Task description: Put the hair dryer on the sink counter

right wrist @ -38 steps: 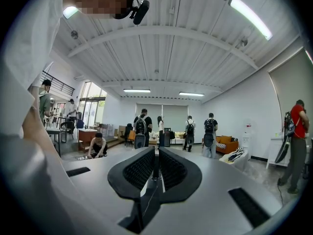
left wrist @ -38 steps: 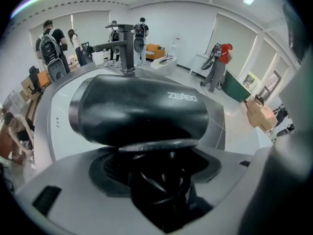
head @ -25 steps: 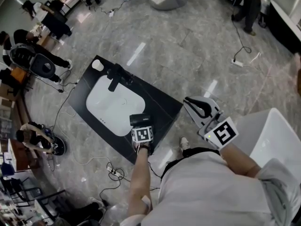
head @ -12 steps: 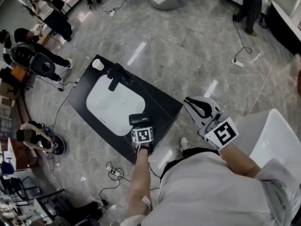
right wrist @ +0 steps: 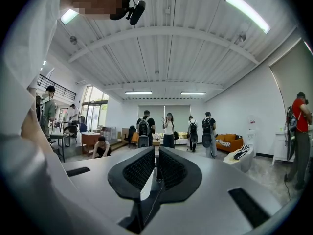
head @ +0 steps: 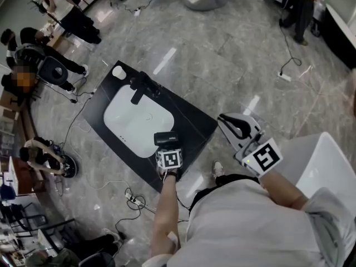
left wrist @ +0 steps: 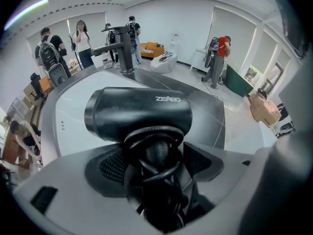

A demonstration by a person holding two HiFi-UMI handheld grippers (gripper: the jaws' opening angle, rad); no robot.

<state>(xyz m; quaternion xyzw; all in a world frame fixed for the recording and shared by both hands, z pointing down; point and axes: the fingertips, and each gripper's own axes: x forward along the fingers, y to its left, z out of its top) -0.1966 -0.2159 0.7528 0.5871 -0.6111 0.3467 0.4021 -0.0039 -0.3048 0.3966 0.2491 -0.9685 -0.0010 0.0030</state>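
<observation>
The black hair dryer [head: 166, 139] sits clamped in the left gripper [head: 167, 147]. In the left gripper view its handle, wound round with black cord, is pinched between the two grey jaws of that gripper [left wrist: 154, 161]. The barrel [left wrist: 142, 112] lies crosswise above them, with its open end toward 9 o'clock. In the head view the dryer is over the near end of the black rectangular sink counter [head: 192, 125], at about 4 o'clock from the middle of the white oval basin [head: 133, 124]. Whether it touches the counter cannot be told.

At 12 o'clock of the basin stands a black faucet [head: 139, 87], and a small white cup [head: 118, 72] stands on the counter's far corner, at 11 o'clock of the faucet.

The right gripper [head: 232, 125] is off the counter, at 3 o'clock of the dryer and well apart from it, over the grey marble floor [head: 222, 54]. In the right gripper view its jaws are pressed together with nothing between them [right wrist: 157, 166], and it faces out across the room, where several people stand.
</observation>
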